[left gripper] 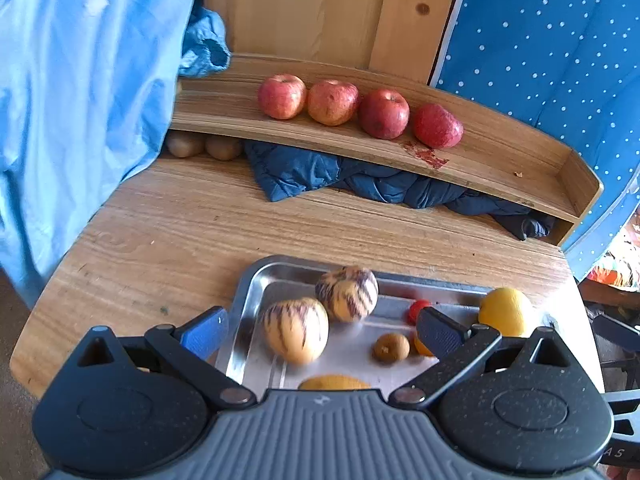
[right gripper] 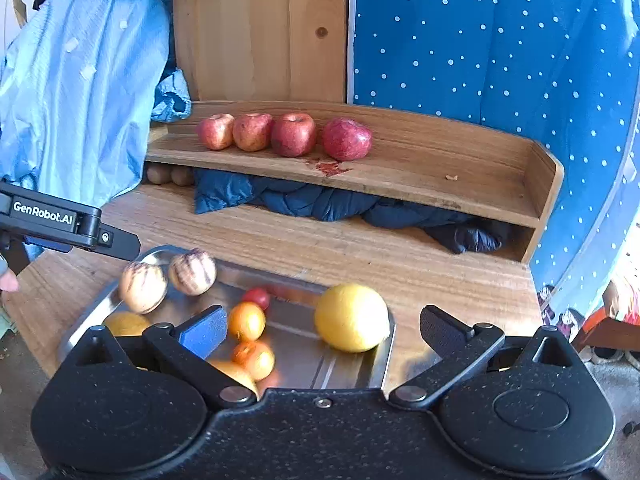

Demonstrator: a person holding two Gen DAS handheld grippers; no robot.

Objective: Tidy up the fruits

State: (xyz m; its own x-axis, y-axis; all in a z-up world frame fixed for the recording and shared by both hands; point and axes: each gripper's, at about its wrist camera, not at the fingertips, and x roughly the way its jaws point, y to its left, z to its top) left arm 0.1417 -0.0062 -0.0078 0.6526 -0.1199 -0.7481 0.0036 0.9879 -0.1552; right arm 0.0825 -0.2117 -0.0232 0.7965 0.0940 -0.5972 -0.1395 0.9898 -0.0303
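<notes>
At the far left hangs a light blue garment (left gripper: pixel 80 100), draped down past the edge of the wooden table (left gripper: pixel 168 232). Just under the raised wooden shelf (left gripper: pixel 500 160), two brown kiwis (left gripper: pixel 204 145) sit near the garment, beside a crumpled dark blue jacket (left gripper: pixel 360 182) stuffed beneath the shelf. On the shelf four red apples (left gripper: pixel 332 102) stand in a row, touching or nearly so, with a red smear (left gripper: pixel 426 156) on the wood by the rightmost one. Nearer, a steel tray (left gripper: pixel 256 280) rests on the table. The left gripper (left gripper: pixel 322 332) hovers low over the tray's left half, levelled forward, its blue-padded fingers (left gripper: pixel 204 334) spread wide with nothing between them; in the right wrist view its black body reaches in from the left edge above the tray's corner. Inside the tray, from left, lie two striped pepino melons (left gripper: pixel 320 312) touching each other, a small kiwi (left gripper: pixel 391 347), a red tomato (left gripper: pixel 418 310), two oranges (right gripper: pixel 250 338) and a large yellow citrus (right gripper: pixel 351 317) against the right rim. A further yellowish fruit (left gripper: pixel 334 382) shows at the tray's near edge. The right gripper (right gripper: pixel 324 330) is poised over the tray's right half, pointing towards the shelf, its fingers likewise wide apart and empty, the yellow citrus lying between and just ahead of them, untouched. Behind, a wooden panel (right gripper: pixel 260 40) and a blue dotted cloth (right gripper: pixel 500 60) close the scene.
</notes>
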